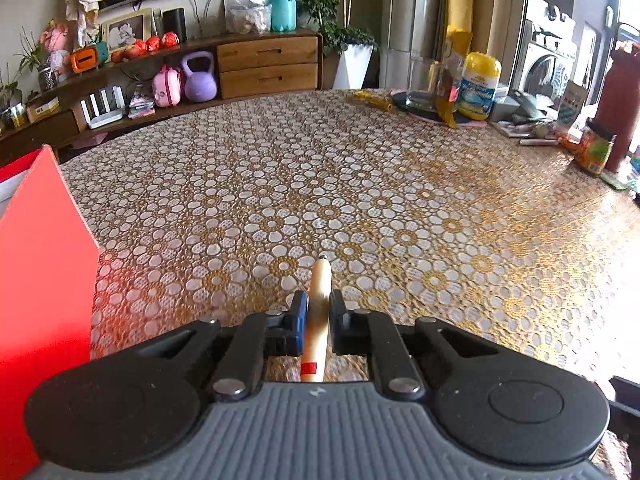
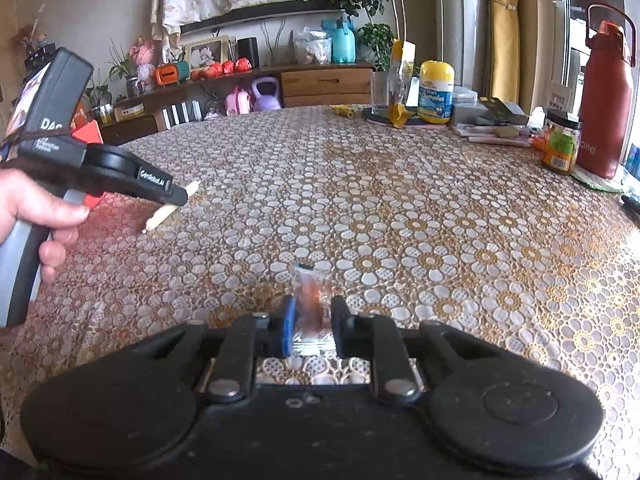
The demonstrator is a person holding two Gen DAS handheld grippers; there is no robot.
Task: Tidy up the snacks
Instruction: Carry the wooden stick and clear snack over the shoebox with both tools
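My left gripper (image 1: 319,308) is shut on a cream-coloured snack stick (image 1: 318,312) with a red label, held above the flowered tablecloth. The same stick (image 2: 170,210) and the left gripper (image 2: 178,196) show at the left of the right wrist view, held in a hand. My right gripper (image 2: 314,316) is shut on a clear-wrapped snack with a brown piece inside (image 2: 310,304), just above the table. A red box (image 1: 40,280) stands close to the left of the left gripper; a part of it shows in the right wrist view (image 2: 86,132).
The table (image 1: 360,184) has a gold and white lace-pattern cover. At its far right stand a yellow-capped gummies bottle (image 2: 436,92), a glass (image 2: 380,94), a jar (image 2: 560,146), a red flask (image 2: 606,96) and papers. A wooden sideboard (image 1: 268,66) lies beyond.
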